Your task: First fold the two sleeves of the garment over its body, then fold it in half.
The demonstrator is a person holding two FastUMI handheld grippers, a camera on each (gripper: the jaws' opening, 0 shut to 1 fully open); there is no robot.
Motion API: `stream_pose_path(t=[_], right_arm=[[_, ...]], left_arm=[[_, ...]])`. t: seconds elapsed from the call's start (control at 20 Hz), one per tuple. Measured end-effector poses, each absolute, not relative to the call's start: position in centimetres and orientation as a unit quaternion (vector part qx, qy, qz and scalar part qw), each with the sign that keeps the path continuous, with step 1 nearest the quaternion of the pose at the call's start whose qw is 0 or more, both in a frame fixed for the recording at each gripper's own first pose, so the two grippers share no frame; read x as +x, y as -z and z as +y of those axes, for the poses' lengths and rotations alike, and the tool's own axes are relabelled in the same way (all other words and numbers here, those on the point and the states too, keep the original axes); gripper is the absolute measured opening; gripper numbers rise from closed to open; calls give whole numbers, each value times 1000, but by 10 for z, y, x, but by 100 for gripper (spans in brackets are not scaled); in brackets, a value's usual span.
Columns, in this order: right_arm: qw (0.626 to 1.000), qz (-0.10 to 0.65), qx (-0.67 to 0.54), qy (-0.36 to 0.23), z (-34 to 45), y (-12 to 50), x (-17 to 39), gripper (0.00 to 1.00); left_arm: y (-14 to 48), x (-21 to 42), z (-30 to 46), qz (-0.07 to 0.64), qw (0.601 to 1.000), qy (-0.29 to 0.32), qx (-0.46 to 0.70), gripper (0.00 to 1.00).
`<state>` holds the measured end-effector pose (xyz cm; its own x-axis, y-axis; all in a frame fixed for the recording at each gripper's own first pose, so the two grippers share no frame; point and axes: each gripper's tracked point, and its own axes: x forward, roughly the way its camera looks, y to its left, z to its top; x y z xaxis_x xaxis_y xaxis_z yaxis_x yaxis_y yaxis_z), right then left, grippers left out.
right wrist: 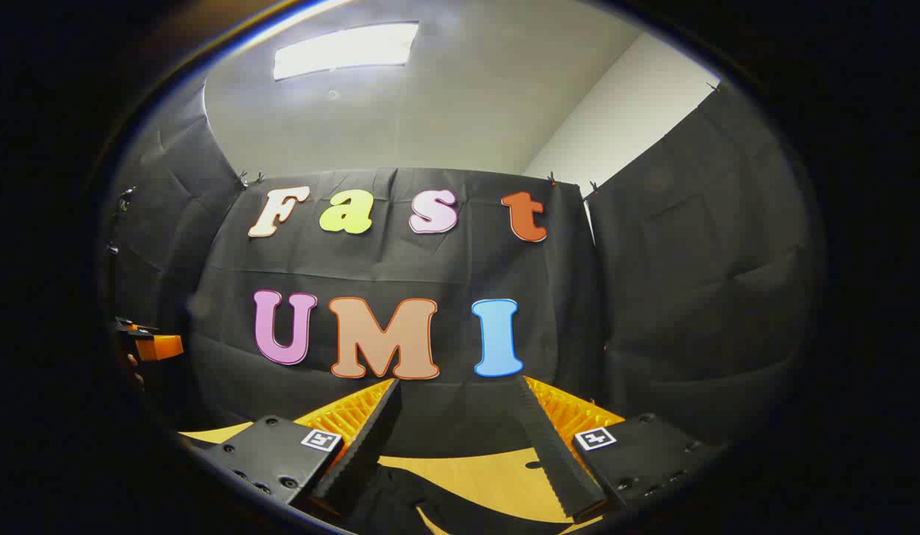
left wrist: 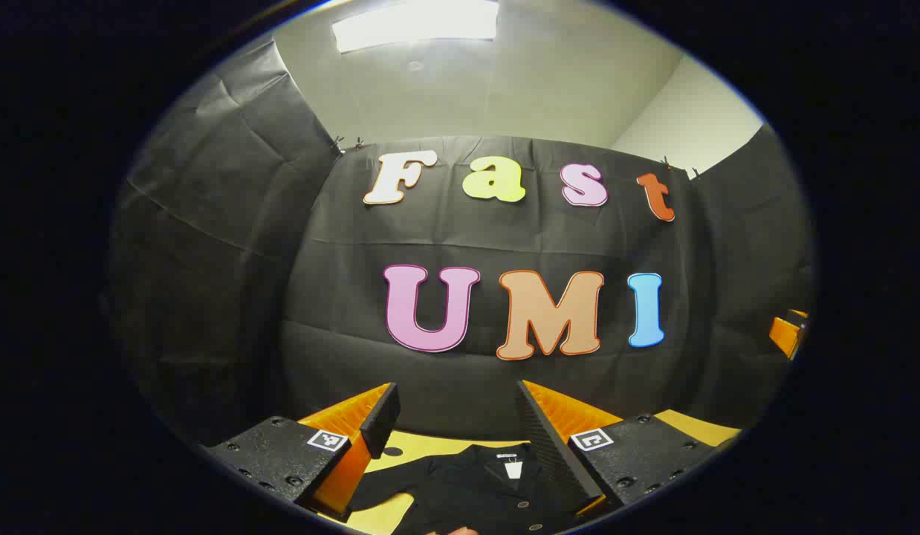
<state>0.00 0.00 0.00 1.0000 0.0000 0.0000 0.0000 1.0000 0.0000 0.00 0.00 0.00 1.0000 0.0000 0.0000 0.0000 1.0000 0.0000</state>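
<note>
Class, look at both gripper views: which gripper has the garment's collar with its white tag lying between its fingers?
The left gripper: the dark garment shows its collar tag there. Between the right gripper fingers lies mostly bare table.

We see a black cloth garment [left wrist: 475,483], matt and soft-looking, with small glossy buttons and a white paper-like tag at its collar. It lies on a smooth, matt yellow wooden tabletop [right wrist: 490,475]. The left gripper [left wrist: 460,416] and the right gripper [right wrist: 460,416] show ridged, rough-looking inner finger faces [right wrist: 549,438] and matt plastic bodies.
</note>
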Motion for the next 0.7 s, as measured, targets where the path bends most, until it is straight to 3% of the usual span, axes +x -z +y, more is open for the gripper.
stream_pose_path(t=[0.7], right_arm=[[999,3,5,-34,61,6,15,98]], left_arm=[[18,-4,49,18,1000,-13,-6,92]])
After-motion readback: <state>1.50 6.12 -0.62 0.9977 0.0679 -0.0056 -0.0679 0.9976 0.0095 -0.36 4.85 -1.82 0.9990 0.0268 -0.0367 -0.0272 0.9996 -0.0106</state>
